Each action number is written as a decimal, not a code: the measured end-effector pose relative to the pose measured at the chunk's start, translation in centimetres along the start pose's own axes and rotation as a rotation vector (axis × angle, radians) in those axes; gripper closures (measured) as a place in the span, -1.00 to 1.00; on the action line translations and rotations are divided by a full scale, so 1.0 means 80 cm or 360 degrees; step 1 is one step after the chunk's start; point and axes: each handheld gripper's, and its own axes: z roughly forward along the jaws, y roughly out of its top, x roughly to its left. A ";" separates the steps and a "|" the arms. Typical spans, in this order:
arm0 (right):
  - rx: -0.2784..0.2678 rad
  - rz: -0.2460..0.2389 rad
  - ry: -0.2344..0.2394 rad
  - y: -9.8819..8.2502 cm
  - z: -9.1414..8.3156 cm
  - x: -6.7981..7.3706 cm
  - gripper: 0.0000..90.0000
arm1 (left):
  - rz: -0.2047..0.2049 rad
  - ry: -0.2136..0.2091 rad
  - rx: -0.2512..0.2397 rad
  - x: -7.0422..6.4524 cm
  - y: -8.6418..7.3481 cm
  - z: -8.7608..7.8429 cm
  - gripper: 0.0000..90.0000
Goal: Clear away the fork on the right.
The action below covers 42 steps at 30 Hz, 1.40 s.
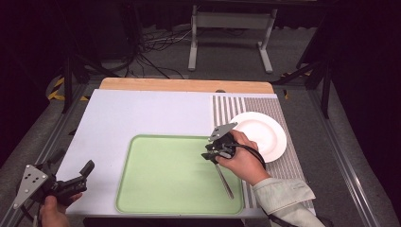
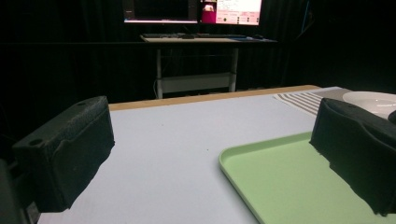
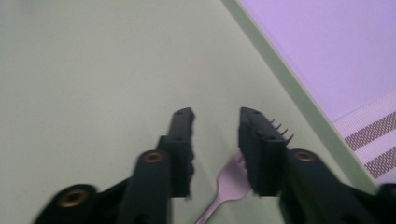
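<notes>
- White table top (image 1: pixel 142 113), wood strip along its far edge; striped placemat (image 1: pixel 227 106) at the right side.
- Green tray (image 1: pixel 165 175) near the front edge — shallow, flat-floored, low rim.
- White plate (image 1: pixel 265 135) on the placemat, just beside the tray's far right corner.
- Left gripper (image 1: pixel 71 182) low at the table's front left corner, well apart from the work; jaws spread wide, nothing between them.
- Right gripper (image 3: pixel 215 140) tipped down over the tray's right part; jaws narrowed but with a gap, astride the fork's head, pads not yet pressing.
- Fork (image 3: pixel 229 184) flat on the tray floor by the right rim, tines under the right-hand jaw, handle (image 1: pixel 225 182) toward the front edge.
- Likely light, rigid, slick metal on smooth plastic — prone to skate or pivot. Best taken across the neck just behind the tines, squeezed on its thin edges.
</notes>
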 end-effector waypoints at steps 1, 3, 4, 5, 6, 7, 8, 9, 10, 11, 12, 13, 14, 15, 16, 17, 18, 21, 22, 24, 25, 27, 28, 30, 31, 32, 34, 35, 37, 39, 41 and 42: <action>0.0020 -0.0008 -0.0002 0.000 0.002 -0.001 0.69 | 0.0002 0.0002 -0.0003 0.000 0.000 0.000 -0.99; 0.0028 -0.0015 0.0005 -0.001 0.005 -0.001 0.82 | 0.0002 0.0000 -0.0002 0.000 0.000 0.000 -0.99; 0.0043 -0.0020 0.0008 -0.002 0.007 -0.001 0.90 | -0.0002 -0.0001 -0.0002 0.000 0.000 0.001 -0.99; 0.0067 -0.0036 0.0003 -0.002 0.010 -0.002 0.95 | -0.0002 -0.0001 -0.0002 0.000 0.000 0.001 -0.99; 0.0082 -0.0045 0.0013 -0.003 0.013 -0.002 1.00 | 0.0000 -0.0003 -0.0003 -0.001 0.000 0.001 -0.99; 0.0101 -0.0048 0.0011 -0.003 0.016 -0.003 1.00 | 0.0002 -0.0004 -0.0003 -0.001 0.000 0.001 -0.99; 0.0111 -0.0059 0.0018 -0.004 0.019 -0.003 1.00 | 0.0003 -0.0003 -0.0004 0.000 0.000 0.001 -0.99; 0.0117 -0.0063 0.0024 -0.005 0.021 -0.004 1.00 | 0.0000 -0.0003 -0.0002 0.000 0.000 0.000 -0.99; 0.0131 -0.0066 0.0031 -0.006 0.024 -0.005 1.00 | -0.0002 -0.0001 -0.0006 0.000 0.000 0.000 -0.99; 0.0139 -0.0062 0.0033 -0.007 0.026 -0.005 1.00 | -0.0003 -0.0001 -0.0006 0.000 0.000 0.000 -0.99; 0.0147 -0.0056 0.0041 -0.008 0.028 -0.005 1.00 | -0.0007 -0.0001 -0.0009 0.000 0.000 0.000 -0.99; 0.0160 -0.0047 0.0041 -0.008 0.030 -0.005 1.00 | -0.0007 0.0000 -0.0009 0.000 0.000 0.000 -0.99; 0.0160 -0.0047 0.0041 -0.008 0.030 -0.005 1.00 | -0.0007 0.0000 -0.0009 0.000 0.000 0.000 -0.99; 0.0170 -0.0043 0.0048 -0.009 0.032 -0.005 1.00 | -0.0006 -0.0001 -0.0009 0.000 0.000 0.000 -0.99; 0.0173 -0.0040 0.0054 -0.010 0.033 -0.005 1.00 | -0.0005 -0.0002 -0.0009 0.000 0.000 0.000 -0.99; 0.0183 -0.0031 0.0055 -0.011 0.035 -0.005 1.00 | -0.0005 -0.0003 -0.0009 0.000 0.000 0.000 -0.99; 0.0187 -0.0032 0.0055 -0.011 0.036 -0.005 1.00 | -0.0003 -0.0002 -0.0007 0.000 0.000 0.000 -0.99; 0.0204 -0.0031 0.0059 -0.013 0.040 -0.006 1.00 | -0.0007 -0.0002 -0.0011 0.000 0.000 0.000 -0.99; 0.0204 -0.0032 0.0063 -0.014 0.041 -0.006 1.00 | -0.0007 -0.0001 -0.0011 0.000 0.000 0.000 -0.99; 0.0208 -0.0032 0.0060 -0.014 0.041 -0.005 1.00 | -0.0007 -0.0002 -0.0010 0.000 0.000 0.000 -0.99; 0.0212 -0.0042 0.0058 -0.015 0.042 -0.005 1.00 | -0.0008 -0.0002 -0.0008 0.000 0.000 0.000 -0.99; 0.0218 -0.0042 0.0059 -0.015 0.043 -0.005 1.00 | -0.0006 -0.0001 -0.0010 0.000 0.000 0.000 -0.99; 0.0218 -0.0042 0.0059 -0.015 0.043 -0.005 1.00 | -0.0006 -0.0001 -0.0010 0.000 0.000 0.000 -0.99; 0.0217 -0.0039 0.0057 -0.015 0.043 -0.006 1.00 | -0.0007 -0.0001 -0.0011 0.000 0.001 0.000 -0.99; 0.0218 -0.0036 0.0057 -0.015 0.043 -0.006 1.00 | -0.0006 -0.0002 -0.0012 0.000 0.001 0.000 -0.99; 0.0219 -0.0037 0.0056 -0.015 0.043 -0.006 1.00 | -0.0006 -0.0003 -0.0011 0.000 0.001 0.000 -0.99; 0.0222 -0.0042 0.0053 -0.015 0.043 -0.006 1.00 | -0.0006 -0.0003 -0.0012 0.000 0.001 0.000 -0.99; 0.0222 -0.0045 0.0051 -0.015 0.043 -0.006 1.00 | -0.0005 -0.0004 -0.0011 0.000 0.001 0.000 -0.99; 0.0222 -0.0042 0.0049 -0.015 0.043 -0.006 1.00 | -0.0006 -0.0003 -0.0012 0.000 0.001 0.000 -0.99; 0.0224 -0.0039 0.0044 -0.015 0.042 -0.007 1.00 | -0.0007 -0.0001 -0.0013 0.000 0.001 0.000 -0.99; 0.0224 -0.0039 0.0040 -0.016 0.041 -0.009 1.00 | -0.0007 -0.0001 -0.0013 0.000 0.001 0.000 -0.99; 0.0225 -0.0035 0.0034 -0.016 0.041 -0.009 1.00 | -0.0007 -0.0001 -0.0013 0.000 0.001 0.000 -0.99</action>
